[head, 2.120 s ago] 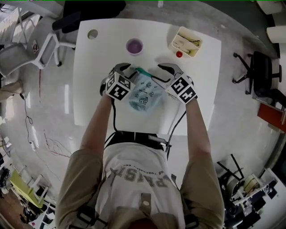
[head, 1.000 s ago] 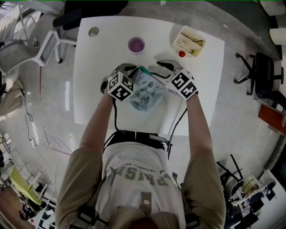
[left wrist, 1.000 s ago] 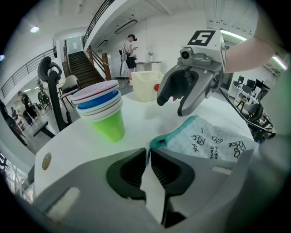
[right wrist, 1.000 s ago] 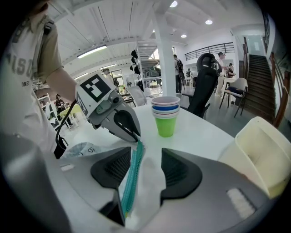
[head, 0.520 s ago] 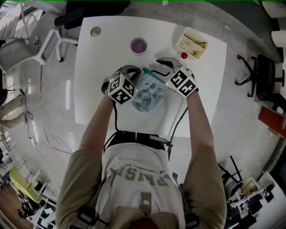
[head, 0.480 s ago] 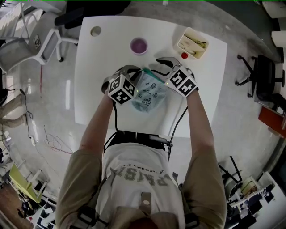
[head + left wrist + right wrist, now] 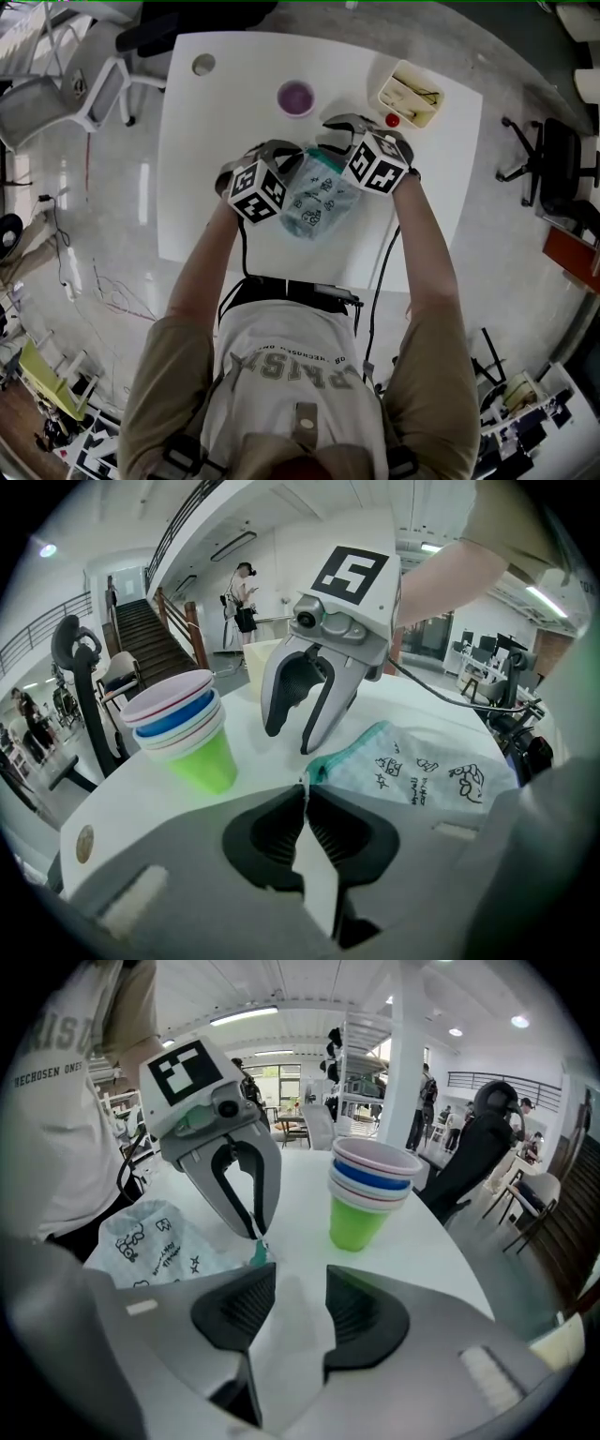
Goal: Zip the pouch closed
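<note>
A pale translucent pouch (image 7: 319, 202) printed with dark doodles lies mid-table, its teal zip edge (image 7: 349, 757) at the far end. My left gripper (image 7: 292, 157) is shut on that end's corner; in the left gripper view the jaws (image 7: 304, 785) pinch a small pale bit of it. The right gripper view shows the left fingertips closed on the teal corner (image 7: 259, 1251) of the pouch (image 7: 155, 1232). My right gripper (image 7: 328, 136) hovers just beyond the zip end. Its jaws (image 7: 298, 1283) have just been closing but stand open, with only bare table between them.
A stack of coloured cups (image 7: 296, 97) (image 7: 183, 728) (image 7: 367, 1194) stands beyond the pouch. At the far right corner of the white table (image 7: 216, 216) sits a beige tray (image 7: 417, 94) with a small red thing (image 7: 392, 120) beside it. Chairs surround the table.
My right gripper has rolled and shifted a little toward the far end of the pouch, near the zip. The left gripper has stayed on the pouch's corner.
</note>
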The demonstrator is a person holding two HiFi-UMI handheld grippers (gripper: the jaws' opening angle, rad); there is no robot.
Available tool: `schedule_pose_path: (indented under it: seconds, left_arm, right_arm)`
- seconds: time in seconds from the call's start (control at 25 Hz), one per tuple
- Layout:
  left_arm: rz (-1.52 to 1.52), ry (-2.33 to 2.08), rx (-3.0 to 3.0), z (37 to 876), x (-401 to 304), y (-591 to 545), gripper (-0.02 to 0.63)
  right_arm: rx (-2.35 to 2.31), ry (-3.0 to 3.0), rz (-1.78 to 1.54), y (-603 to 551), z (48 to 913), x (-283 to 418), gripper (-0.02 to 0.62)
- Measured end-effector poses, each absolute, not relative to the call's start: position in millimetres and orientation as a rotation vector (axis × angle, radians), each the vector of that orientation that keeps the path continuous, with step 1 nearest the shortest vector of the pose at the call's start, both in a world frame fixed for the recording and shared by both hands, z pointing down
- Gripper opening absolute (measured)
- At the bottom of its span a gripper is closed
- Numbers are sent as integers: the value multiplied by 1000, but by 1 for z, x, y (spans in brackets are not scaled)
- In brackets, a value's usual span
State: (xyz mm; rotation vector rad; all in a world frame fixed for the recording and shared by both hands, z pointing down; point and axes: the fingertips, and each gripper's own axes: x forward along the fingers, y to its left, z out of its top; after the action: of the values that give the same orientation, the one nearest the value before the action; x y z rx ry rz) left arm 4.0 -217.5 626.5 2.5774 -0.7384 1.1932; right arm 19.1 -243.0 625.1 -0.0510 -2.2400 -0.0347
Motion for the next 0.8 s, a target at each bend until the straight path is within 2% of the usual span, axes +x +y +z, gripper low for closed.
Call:
schedule_pose_path:
  seconds: [0.8]
  left_arm:
    - [1223,-577,2629,630,11,-206,25]
  right_arm:
    - [-447,-2051,-190,-205,647,13,139]
